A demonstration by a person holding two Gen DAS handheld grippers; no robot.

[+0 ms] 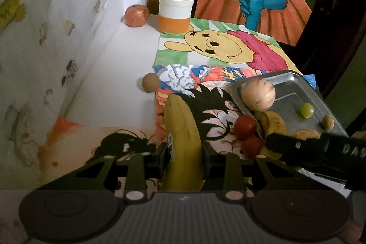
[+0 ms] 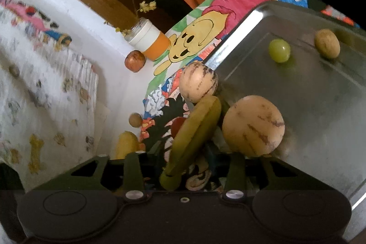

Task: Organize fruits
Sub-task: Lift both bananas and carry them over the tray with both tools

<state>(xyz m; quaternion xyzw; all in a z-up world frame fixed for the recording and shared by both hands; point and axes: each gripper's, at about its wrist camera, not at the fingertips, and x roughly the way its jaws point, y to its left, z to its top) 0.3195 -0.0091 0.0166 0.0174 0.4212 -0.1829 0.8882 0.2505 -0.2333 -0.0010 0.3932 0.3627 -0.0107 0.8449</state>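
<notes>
A banana (image 1: 183, 143) is being gripped by the left gripper (image 1: 184, 152); a second banana (image 2: 194, 136) sits between the right gripper's (image 2: 186, 157) parted jaws, contact unclear. Some fruit is lying in the metal tray (image 2: 320, 129); an apple (image 1: 136, 15) and others are being left outside.

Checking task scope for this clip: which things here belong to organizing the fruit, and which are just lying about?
Job:
banana held in left gripper
second banana between right gripper fingers
metal tray
two pale striped melons
green grape
red tomatoes

Lying about:
flower jar
cartoon drawings
</notes>
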